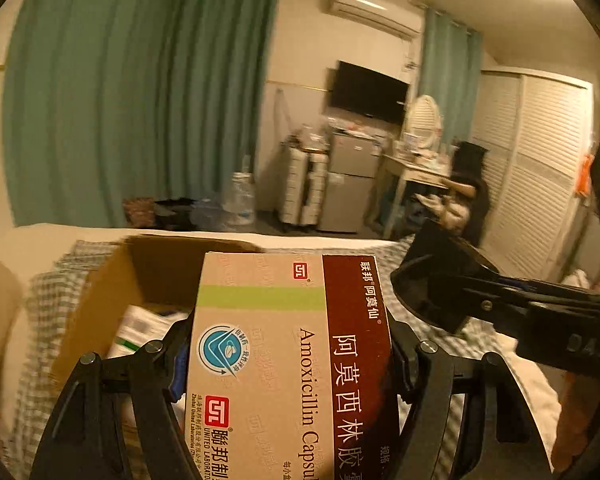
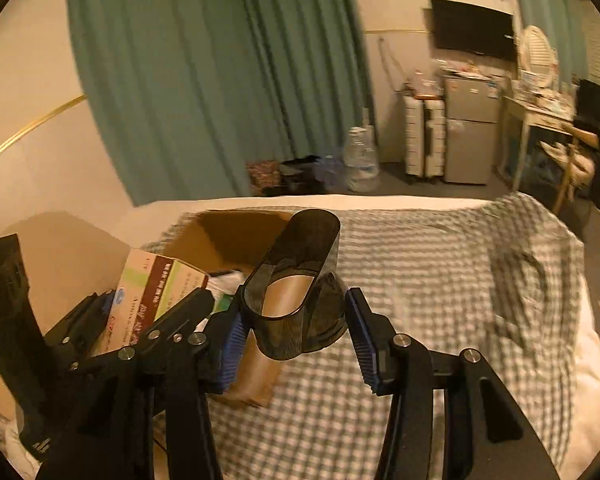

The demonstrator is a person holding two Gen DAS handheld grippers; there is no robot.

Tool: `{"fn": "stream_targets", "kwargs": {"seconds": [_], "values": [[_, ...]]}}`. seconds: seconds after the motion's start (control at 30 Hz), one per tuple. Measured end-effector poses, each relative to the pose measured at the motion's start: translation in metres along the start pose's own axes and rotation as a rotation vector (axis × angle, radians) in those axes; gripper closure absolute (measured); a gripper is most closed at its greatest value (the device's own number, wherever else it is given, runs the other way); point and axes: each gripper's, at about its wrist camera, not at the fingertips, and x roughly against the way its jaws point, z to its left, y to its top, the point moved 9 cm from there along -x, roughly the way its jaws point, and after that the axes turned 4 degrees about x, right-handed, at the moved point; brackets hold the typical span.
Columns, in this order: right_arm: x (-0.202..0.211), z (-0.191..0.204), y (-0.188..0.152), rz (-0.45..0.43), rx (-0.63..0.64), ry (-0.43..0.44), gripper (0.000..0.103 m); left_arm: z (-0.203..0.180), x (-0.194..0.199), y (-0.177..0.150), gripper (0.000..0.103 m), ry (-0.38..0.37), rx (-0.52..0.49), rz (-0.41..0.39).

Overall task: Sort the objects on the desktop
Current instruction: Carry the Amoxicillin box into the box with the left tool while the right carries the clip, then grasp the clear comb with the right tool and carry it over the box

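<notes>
My left gripper [image 1: 288, 356] is shut on a tan and maroon Amoxicillin medicine box [image 1: 292, 360], held upright over the open cardboard box [image 1: 112, 276]. The medicine box also shows in the right wrist view [image 2: 148, 300]. My right gripper [image 2: 296, 332] is shut on a dark translucent oval holder [image 2: 300, 280], held beside the cardboard box [image 2: 236, 236] above the checked cloth. The holder and right gripper show in the left wrist view [image 1: 440, 280] to the right of the medicine box.
The cardboard box holds a white and green packet [image 1: 140, 328]. A grey checked cloth [image 2: 440, 280] covers the bed. Beyond the bed are a teal curtain [image 1: 140, 100], water jugs [image 2: 362, 160], a small fridge [image 2: 470, 136] and a cluttered desk [image 2: 540, 112].
</notes>
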Motion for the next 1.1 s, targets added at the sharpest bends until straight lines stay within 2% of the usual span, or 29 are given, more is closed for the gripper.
{"fn": "stream_targets", "kwargs": {"seconds": [0.1,0.2,0.27,0.33,0.37,0.43,0.6,0.7,0.83,0.97,1.1], "values": [[-0.025,0.033,0.01,0.016,0.017,0.065,0.056,0.041,-0.007,0.007,0.028,0.06,0.028,0.005],[-0.064,0.062,0.014,0.055,0.033,0.124,0.057,0.083,-0.031,0.011,0.028,0.122,0.038,0.039],[-0.084,0.072,0.016,0.076,0.029,0.161,0.062,0.104,-0.052,0.009,0.028,0.148,0.031,0.065],[-0.105,0.08,0.021,0.088,0.025,0.198,0.061,0.12,-0.068,0.006,0.027,0.177,0.027,0.083],[-0.112,0.08,0.023,0.086,0.028,0.206,0.06,0.128,-0.077,0.004,0.026,0.181,0.032,0.1],[-0.123,0.079,0.029,0.082,0.027,0.194,0.039,0.139,-0.083,0.001,0.008,0.186,0.038,0.125],[-0.101,0.048,0.034,0.021,-0.024,0.201,0.039,0.145,-0.078,-0.013,0.006,0.226,0.017,0.16],[-0.08,0.016,0.029,0.008,-0.032,0.141,0.039,0.136,-0.065,-0.018,0.005,0.229,0.03,0.168],[-0.051,-0.033,0.012,0.001,-0.052,0.071,0.039,0.111,-0.045,-0.026,0.0,0.198,0.076,0.144],[-0.041,-0.077,-0.016,0.037,-0.025,-0.017,0.039,0.056,-0.043,-0.039,0.0,0.109,0.106,0.161],[-0.059,-0.114,-0.048,0.101,0.034,-0.119,0.039,0.0,-0.064,-0.048,0.0,0.056,0.05,0.184]]}}
